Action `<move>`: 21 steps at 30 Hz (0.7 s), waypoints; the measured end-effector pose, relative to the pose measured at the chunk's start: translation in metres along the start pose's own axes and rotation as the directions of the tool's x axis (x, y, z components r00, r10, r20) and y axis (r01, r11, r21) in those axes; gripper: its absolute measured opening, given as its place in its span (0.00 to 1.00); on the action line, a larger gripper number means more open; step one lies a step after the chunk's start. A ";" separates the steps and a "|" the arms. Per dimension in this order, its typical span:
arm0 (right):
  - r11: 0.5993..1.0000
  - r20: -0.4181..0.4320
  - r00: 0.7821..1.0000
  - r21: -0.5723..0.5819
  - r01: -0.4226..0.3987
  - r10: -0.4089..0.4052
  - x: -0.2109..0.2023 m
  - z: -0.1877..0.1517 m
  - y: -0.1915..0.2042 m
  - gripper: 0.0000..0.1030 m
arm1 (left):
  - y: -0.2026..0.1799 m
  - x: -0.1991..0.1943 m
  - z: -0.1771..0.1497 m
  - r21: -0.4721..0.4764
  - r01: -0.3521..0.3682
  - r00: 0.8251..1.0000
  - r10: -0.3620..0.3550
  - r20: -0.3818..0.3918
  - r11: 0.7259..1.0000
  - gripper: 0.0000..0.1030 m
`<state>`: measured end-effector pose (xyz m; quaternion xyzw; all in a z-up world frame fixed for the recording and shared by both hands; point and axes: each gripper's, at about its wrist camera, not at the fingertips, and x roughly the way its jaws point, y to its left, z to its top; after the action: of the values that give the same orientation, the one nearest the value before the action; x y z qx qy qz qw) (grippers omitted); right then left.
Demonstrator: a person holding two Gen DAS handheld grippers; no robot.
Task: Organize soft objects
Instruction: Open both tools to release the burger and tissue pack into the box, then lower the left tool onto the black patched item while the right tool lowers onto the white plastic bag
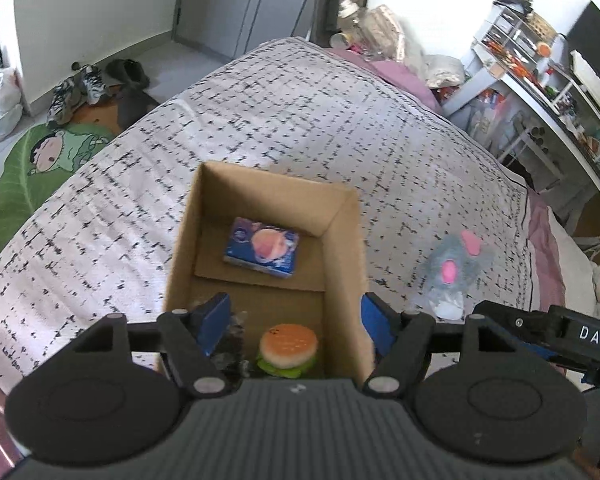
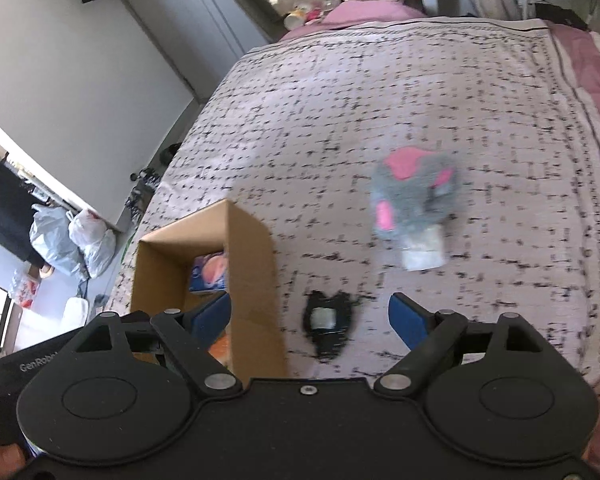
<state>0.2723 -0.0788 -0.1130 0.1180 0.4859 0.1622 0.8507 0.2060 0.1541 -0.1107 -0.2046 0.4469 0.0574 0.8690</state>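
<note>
Over the open brown cardboard box (image 1: 260,276), lower centre of the left wrist view, the left gripper (image 1: 292,320) hangs released and empty
Inside lie a soft burger toy (image 1: 287,350) and a blue printed packet (image 1: 262,247); the grey-and-pink plush mouse (image 1: 456,268) sits right of the box on the checked white bedspread (image 1: 100,240). From the right wrist view, the right gripper (image 2: 310,320) is spread wide and empty, a small black toy (image 2: 329,326) between its fingers; the plush mouse (image 2: 416,208) lies ahead, up-right, long axis roughly upright in frame, so the right hand seems nearer
</note>
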 end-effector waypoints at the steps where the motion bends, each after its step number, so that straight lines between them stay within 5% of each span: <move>1: 1.000 0.003 1.000 0.003 0.002 -0.002 -0.002 0.001 -0.005 0.83 | -0.005 0.000 0.000 0.005 0.002 1.000 -0.002 0.001 1.000 0.68; 21: 1.000 0.023 1.000 0.018 -0.009 0.009 -0.014 0.018 -0.085 1.00 | -0.093 0.019 -0.015 0.079 0.014 1.000 -0.013 -0.014 0.997 0.69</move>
<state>0.2948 -0.1635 -0.1239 0.1299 0.4771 0.1602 0.8543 0.2320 0.0620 -0.1061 -0.1734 0.4532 0.0324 0.8738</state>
